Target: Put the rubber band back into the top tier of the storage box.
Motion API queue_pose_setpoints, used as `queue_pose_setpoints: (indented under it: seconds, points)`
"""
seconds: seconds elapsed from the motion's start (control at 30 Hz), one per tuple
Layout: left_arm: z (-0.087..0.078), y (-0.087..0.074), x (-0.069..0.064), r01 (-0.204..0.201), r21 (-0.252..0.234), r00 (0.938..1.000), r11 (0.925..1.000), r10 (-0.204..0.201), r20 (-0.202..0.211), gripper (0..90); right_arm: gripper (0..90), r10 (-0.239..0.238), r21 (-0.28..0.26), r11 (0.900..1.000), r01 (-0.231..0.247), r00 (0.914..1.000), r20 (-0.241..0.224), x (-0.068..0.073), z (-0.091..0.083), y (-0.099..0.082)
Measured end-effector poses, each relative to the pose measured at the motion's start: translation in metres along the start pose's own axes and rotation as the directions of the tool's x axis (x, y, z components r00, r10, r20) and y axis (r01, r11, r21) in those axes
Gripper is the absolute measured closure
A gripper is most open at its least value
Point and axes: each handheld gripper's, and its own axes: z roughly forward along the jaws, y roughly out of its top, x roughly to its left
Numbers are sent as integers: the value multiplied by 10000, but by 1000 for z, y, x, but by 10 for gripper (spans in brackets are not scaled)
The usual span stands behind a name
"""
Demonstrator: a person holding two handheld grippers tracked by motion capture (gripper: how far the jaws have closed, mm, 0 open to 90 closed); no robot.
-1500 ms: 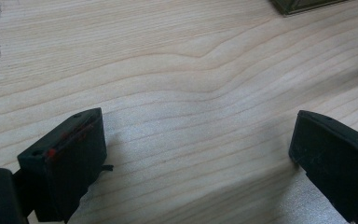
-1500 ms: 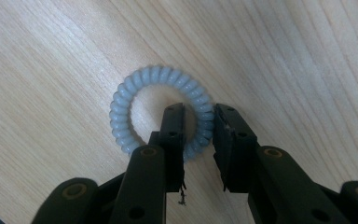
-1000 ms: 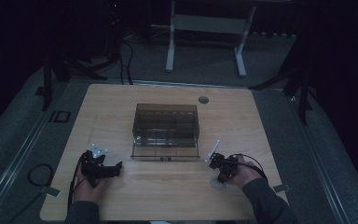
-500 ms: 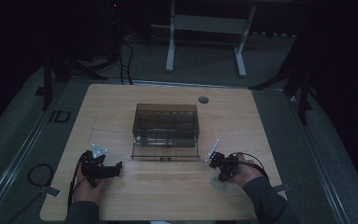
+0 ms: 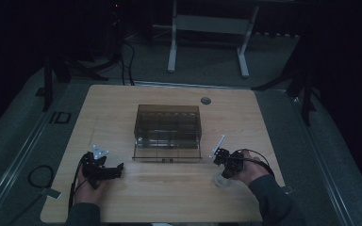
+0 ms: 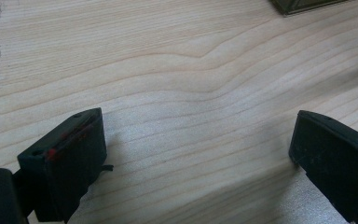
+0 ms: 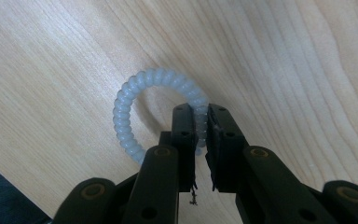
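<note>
The right gripper (image 7: 201,122) has its jaws pinched on one side of the pale spiral hair tie (image 7: 140,88), which lies flat on the counter (image 7: 284,56); the grasp looks made, the lift and any placing in the drawer organizer (image 5: 168,127) ahead remain. The left gripper (image 6: 193,144) rests spread and empty.

Tongs (image 7: 201,122) pinching coiled hair tie (image 7: 135,98)

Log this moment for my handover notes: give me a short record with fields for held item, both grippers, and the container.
held item: pale spiral hair tie, flat on the wooden table
right gripper: jaws shut on one side of the ring
left gripper: jaws wide open over bare wood
container: dark clear box at table centre, apart from both grippers
</note>
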Motion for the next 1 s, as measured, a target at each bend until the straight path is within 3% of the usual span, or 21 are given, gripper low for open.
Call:
queue_pose_setpoints:
  seconds: [0.27, 1.0]
  points:
    - [0, 0, 0, -2, -1, 10000, 10000, 2, 1, 38, 817, 125, -197, 9997, -126, 9999, -33, -3, -10, 1]
    - [0, 0, 0, 5, -6, 10000, 10000, -5, 1, 38, 817, -97, -589, 9982, 104, 9999, 120, 0, -28, 11]
